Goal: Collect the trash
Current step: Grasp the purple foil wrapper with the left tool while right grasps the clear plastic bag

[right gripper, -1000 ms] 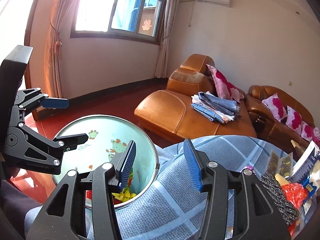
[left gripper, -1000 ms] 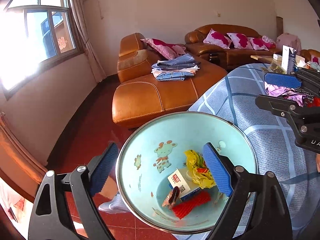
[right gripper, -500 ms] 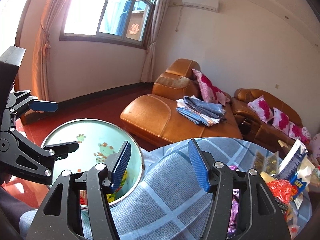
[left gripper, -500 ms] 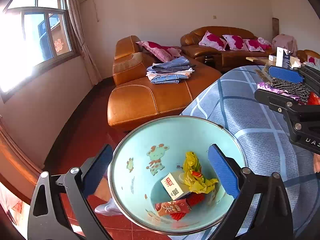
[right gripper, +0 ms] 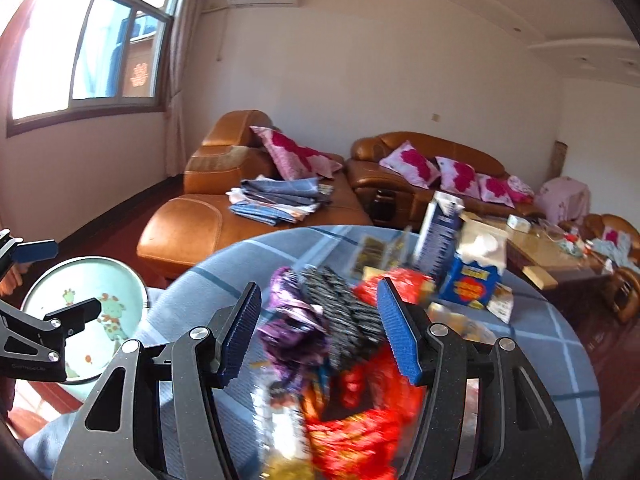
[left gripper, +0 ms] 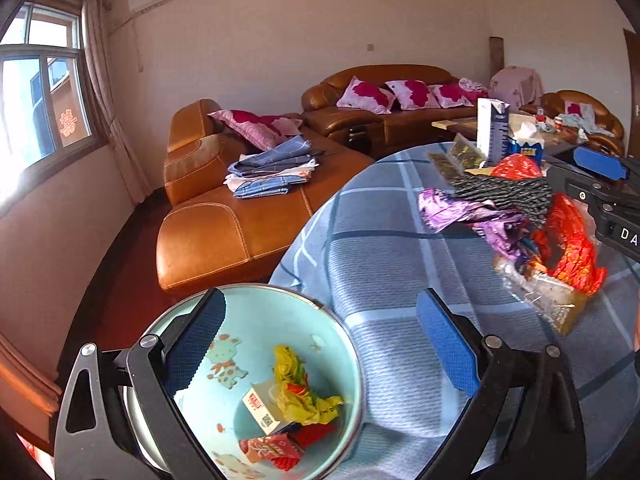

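Observation:
A light blue trash bin (left gripper: 200,396) with cartoon animals stands at the table's edge and holds a yellow wrapper (left gripper: 300,388), a small white box (left gripper: 260,410) and red packaging. It also shows in the right wrist view (right gripper: 88,316). My left gripper (left gripper: 320,356) is open and empty over the bin's rim. My right gripper (right gripper: 320,336) is open and empty just above a trash pile on the round table (left gripper: 380,264): a purple wrapper (right gripper: 292,320), a black patterned wrapper (right gripper: 344,320) and red wrappers (right gripper: 360,428). The pile also shows in the left wrist view (left gripper: 516,216).
A blue carton (right gripper: 440,232), a blue tissue pack (right gripper: 474,276) and gold packets (right gripper: 374,248) sit at the table's far side. An orange leather sofa (left gripper: 240,216) with folded cloths stands beyond. A low coffee table (right gripper: 548,256) is at the right.
Both grippers have swung right, from the bin towards the table. The right gripper has come over the trash pile. Both stayed open.

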The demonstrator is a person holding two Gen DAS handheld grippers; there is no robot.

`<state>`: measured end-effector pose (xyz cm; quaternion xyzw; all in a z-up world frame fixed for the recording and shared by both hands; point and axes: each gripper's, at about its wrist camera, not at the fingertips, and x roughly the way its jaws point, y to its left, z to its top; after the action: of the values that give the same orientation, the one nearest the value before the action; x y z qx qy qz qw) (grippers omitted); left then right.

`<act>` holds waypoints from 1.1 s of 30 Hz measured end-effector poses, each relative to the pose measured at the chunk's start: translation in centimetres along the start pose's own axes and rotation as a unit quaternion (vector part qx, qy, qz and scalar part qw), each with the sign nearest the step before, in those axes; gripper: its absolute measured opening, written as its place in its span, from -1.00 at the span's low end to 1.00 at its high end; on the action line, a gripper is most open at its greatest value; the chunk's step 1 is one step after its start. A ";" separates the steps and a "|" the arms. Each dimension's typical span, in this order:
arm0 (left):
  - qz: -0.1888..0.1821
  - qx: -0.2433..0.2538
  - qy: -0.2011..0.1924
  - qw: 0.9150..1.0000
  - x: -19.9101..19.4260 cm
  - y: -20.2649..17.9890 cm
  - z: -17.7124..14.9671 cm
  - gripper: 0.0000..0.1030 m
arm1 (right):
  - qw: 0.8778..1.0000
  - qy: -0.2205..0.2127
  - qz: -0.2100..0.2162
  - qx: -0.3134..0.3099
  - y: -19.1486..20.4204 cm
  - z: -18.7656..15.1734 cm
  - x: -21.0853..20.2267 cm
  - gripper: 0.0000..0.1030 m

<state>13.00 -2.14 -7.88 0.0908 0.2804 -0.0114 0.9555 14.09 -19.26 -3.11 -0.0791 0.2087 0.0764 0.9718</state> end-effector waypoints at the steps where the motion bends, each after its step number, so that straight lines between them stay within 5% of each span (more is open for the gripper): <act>1: -0.008 0.004 -0.001 1.000 0.1 -0.8 0.2 0.83 | 1.000 0.006 -0.016 0.010 -1.0 -0.4 -0.2 0.15; 6: -0.055 0.018 -0.004 0.998 0.7 -5.1 0.9 0.83 | 0.994 0.041 -0.075 0.067 -5.2 -2.8 -1.0 0.15; 12: -0.087 0.035 0.003 0.996 1.4 -8.5 1.4 0.83 | 0.990 0.059 -0.090 0.093 -6.8 -3.5 -1.2 0.15; 26: -0.094 0.048 0.009 0.994 4.5 -10.5 3.8 0.79 | 0.987 0.063 -0.086 0.117 -8.5 -3.5 -0.4 0.21; 29: -0.114 0.058 0.022 0.992 5.5 -11.4 4.0 0.54 | 0.988 0.060 -0.089 0.112 -8.3 -3.5 -0.5 0.23; 32: -0.145 0.063 0.050 0.986 6.9 -12.0 3.8 -0.23 | 0.987 0.063 -0.088 0.115 -8.4 -3.6 -0.4 0.23; 33: -0.154 0.059 0.058 0.985 7.3 -11.9 3.7 -0.65 | 0.987 0.063 -0.088 0.117 -8.4 -3.6 -0.4 0.23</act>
<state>20.27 -14.30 -10.72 0.1030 0.3444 -0.1697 0.9176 13.85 -28.21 -5.20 0.0124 0.2694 -0.0399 0.9621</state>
